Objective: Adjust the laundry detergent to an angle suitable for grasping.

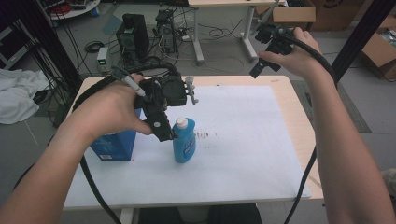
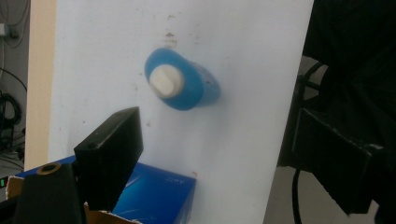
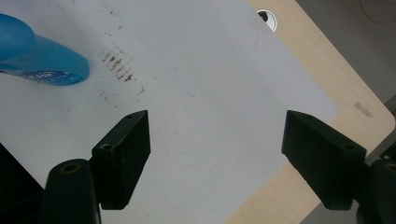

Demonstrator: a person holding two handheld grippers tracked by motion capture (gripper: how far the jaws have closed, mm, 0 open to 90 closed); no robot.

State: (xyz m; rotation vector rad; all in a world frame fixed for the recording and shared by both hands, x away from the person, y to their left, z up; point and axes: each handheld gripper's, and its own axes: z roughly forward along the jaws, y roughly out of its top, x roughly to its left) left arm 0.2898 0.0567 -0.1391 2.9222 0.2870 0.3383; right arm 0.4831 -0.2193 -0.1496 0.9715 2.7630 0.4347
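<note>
Tabletop (image 1: 289, 121): light wood, most of it covered by a white sheet (image 1: 243, 140) that bears a patch of small brown marks (image 1: 203, 135) near its middle.
Blue box (image 1: 114, 144): stands on the sheet at its left side, partly hidden by the left hand in the high view; in the left gripper view its top shows at the lower edge, close under the near finger.
Blue bottle (image 1: 184, 141): upright on the sheet with a white cap (image 1: 181, 123), just to the right of the blue box and apart from it; the brown marks lie just beside it on its right. From the left gripper view it is seen from above, cap uppermost.
Left gripper (image 1: 163, 112): held above the sheet over the box and bottle, pointing down at them; its fingers (image 2: 109, 156) stand wide apart with nothing between them, and the bottle lies beyond them, untouched.
Right gripper (image 1: 268, 51): raised high above the far right corner of the tabletop, well apart from the bottle; its fingers (image 3: 123, 154) are spread wide and hold nothing, with bare sheet under them.
</note>
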